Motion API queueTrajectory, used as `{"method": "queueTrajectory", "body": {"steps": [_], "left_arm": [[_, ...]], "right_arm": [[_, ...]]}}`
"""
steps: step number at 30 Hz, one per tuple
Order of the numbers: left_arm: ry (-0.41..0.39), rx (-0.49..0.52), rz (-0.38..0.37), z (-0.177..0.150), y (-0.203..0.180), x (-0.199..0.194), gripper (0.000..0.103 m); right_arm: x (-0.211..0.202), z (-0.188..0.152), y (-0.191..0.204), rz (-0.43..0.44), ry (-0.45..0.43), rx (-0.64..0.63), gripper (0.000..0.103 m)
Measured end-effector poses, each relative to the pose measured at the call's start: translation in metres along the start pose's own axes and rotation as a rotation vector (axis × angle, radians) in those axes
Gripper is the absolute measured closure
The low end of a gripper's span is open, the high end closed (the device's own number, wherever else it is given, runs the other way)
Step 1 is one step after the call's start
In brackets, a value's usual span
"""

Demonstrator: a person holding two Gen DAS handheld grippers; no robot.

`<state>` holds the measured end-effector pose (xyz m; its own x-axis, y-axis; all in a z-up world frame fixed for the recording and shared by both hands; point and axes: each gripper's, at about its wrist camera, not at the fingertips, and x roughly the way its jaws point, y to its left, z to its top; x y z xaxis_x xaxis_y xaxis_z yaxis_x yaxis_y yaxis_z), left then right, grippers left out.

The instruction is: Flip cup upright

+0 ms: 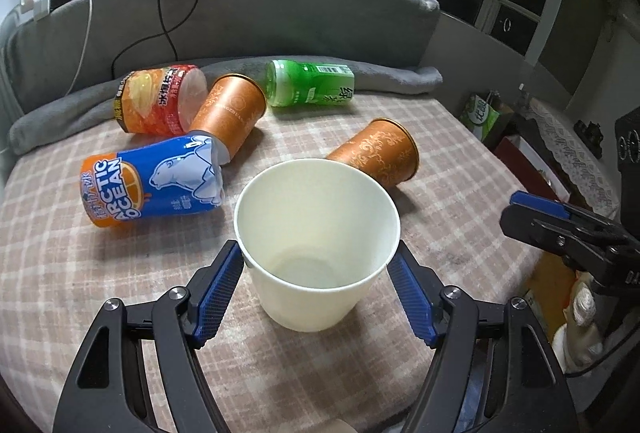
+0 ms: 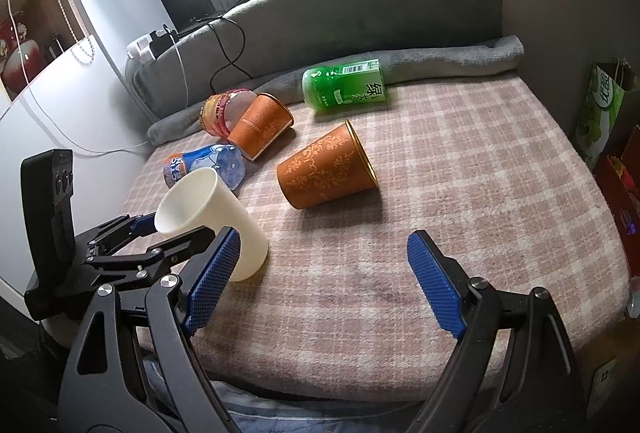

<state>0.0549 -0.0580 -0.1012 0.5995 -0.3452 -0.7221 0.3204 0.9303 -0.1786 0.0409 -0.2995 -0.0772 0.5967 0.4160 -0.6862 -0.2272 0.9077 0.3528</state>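
A white paper cup [image 1: 316,233] stands mouth up on the checked blanket [image 1: 460,193], slightly tilted. My left gripper [image 1: 316,273] has its blue pads on both sides of the cup at the rim, about touching it; the jaws are wide. In the right wrist view the same cup [image 2: 212,217] sits at the left with the left gripper [image 2: 176,229] around it. My right gripper [image 2: 324,273] is open and empty over the blanket's near edge. It also shows in the left wrist view [image 1: 560,225] at the right.
Two orange patterned cups lie on their sides [image 1: 380,153] [image 1: 230,113]. A blue Arctic Ocean bottle [image 1: 152,185], an orange-red bottle [image 1: 160,105] and a green bottle [image 1: 310,83] also lie there. A grey rolled blanket [image 1: 360,73] lines the back. Boxes stand off the right edge [image 2: 600,109].
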Motion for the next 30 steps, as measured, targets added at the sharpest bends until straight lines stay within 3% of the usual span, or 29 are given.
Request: {"method": "queueTrajectory", "body": {"steps": [9,12,14,22,30], "left_arm": [[-0.073,0.012,0.026,-0.008,-0.001,-0.031,0.027],[-0.147,-0.006,0.048,-0.010,0.002,-0.052,0.027],[-0.231,-0.019,0.101,-0.011,0.005,-0.072,0.027],[-0.499,-0.084,0.281,-0.010,0.017,-0.130,0.022],[-0.619,-0.079,0.382,-0.007,0.017,-0.154,0.017]], "right_arm": [[-0.013,0.005,0.017,-0.040,-0.091,-0.064,0.015],[-0.019,0.008,0.026,-0.090,-0.149,-0.102,0.014],[-0.023,0.010,0.033,-0.125,-0.191,-0.132,0.008],[-0.036,0.016,0.050,-0.230,-0.316,-0.195,0.007],[-0.049,0.018,0.062,-0.301,-0.419,-0.232,0.000]]}}
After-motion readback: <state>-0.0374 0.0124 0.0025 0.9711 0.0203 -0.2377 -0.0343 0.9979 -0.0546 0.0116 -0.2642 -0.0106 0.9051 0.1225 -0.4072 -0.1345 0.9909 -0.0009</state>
